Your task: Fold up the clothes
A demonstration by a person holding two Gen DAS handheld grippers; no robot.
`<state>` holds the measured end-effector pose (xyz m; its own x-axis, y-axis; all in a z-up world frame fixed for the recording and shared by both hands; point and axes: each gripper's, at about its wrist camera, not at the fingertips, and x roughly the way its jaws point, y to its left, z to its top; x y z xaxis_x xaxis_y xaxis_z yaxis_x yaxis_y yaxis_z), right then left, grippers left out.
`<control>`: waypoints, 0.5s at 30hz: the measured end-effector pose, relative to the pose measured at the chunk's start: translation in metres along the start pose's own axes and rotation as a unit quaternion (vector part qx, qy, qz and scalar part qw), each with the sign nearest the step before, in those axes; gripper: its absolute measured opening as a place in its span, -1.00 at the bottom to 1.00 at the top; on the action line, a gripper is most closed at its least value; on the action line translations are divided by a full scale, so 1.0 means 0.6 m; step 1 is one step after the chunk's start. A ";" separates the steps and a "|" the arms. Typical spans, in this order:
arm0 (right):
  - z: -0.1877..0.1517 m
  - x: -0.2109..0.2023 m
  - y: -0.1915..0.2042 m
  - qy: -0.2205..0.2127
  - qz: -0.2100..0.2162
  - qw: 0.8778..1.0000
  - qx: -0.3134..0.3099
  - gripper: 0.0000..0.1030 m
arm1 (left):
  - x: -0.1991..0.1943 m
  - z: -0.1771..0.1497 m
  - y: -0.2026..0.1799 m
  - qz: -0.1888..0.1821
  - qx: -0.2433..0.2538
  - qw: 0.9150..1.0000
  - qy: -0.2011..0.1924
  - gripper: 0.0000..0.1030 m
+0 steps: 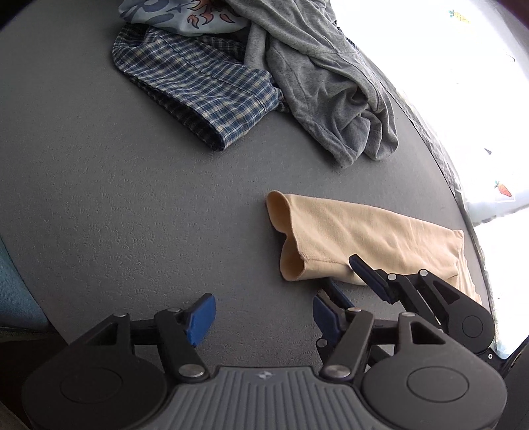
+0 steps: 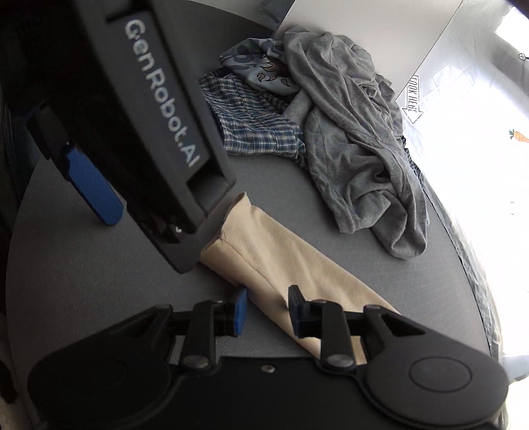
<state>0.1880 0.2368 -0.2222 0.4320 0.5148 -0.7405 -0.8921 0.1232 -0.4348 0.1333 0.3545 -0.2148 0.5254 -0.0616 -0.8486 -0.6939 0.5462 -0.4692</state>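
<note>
- Four garments lie on the grey worktop point(image 1: 99, 198): a folded beige garment point(image 1: 370, 238) near its right edge, and, well apart from it at the far side, a heap of three.
- In the heap, a crumpled grey garment point(image 1: 330, 82) drapes partly over a blue plaid garment point(image 1: 205, 86), and a pale printed garment point(image 1: 185, 16) sits on top of the plaid one at the back.
- The beige garment is a flat, long bundle with its open, rounded folds at the left end in the left wrist view.
- The left hand-held gripper point(image 1: 261, 314) hovers just beside the beige garment's near left corner, jaws well apart, with only bare worktop between its blue pads point(image 1: 201, 317).
- The right hand-held gripper point(image 2: 267, 311) sits at the near long edge of the beige garment, jaws narrowly apart and straddling that edge; the cloth is between the pads point(image 2: 240, 311), but whether they press on it cannot be told.
- Beyond the worktop's right edge is a bright white cloth with small carrot prints point(image 1: 502, 190).
</note>
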 end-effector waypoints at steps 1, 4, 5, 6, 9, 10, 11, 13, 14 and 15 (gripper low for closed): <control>0.002 0.002 -0.004 0.001 0.005 1.000 0.004 -0.46 | 0.001 0.002 0.002 -0.002 -0.004 1.000 0.003 0.29; 0.007 0.009 -0.020 0.006 0.024 0.999 0.024 -0.51 | 0.006 0.006 0.002 -0.001 -0.007 1.000 0.010 0.32; 0.008 0.011 -0.027 0.008 0.034 0.999 0.033 -0.52 | 0.007 0.006 0.001 -0.001 -0.007 1.000 0.011 0.34; 0.008 0.012 -0.032 0.009 0.043 0.998 0.042 -0.55 | 0.008 0.007 -0.001 -0.001 -0.005 1.000 0.012 0.40; 0.007 0.015 -0.044 0.013 0.065 0.996 0.067 -0.67 | 0.012 0.009 -0.008 0.000 0.000 1.000 0.015 0.51; 0.007 0.016 -0.049 0.014 0.072 0.994 0.076 -0.70 | 0.013 0.010 -0.010 0.000 0.001 1.000 0.015 0.52; 0.006 0.016 -0.052 0.015 0.076 0.994 0.082 -0.72 | 0.014 0.011 -0.011 0.001 0.002 1.000 0.015 0.52; 0.005 0.018 -0.057 0.016 0.083 0.992 0.096 -0.75 | 0.014 0.011 -0.011 0.001 0.001 1.000 0.014 0.54; 0.004 0.020 -0.060 0.017 0.086 0.991 0.103 -0.77 | 0.014 0.012 -0.010 0.001 0.000 1.000 0.014 0.54; 0.004 0.021 -0.063 0.017 0.089 0.990 0.109 -0.78 | 0.014 0.012 -0.010 0.000 -0.001 1.000 0.014 0.54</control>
<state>0.2270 0.2407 -0.2140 0.2654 0.5158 -0.8146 -0.9605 0.2149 -0.1768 0.1455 0.3570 -0.2174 0.5109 -0.0850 -0.8554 -0.6953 0.5442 -0.4694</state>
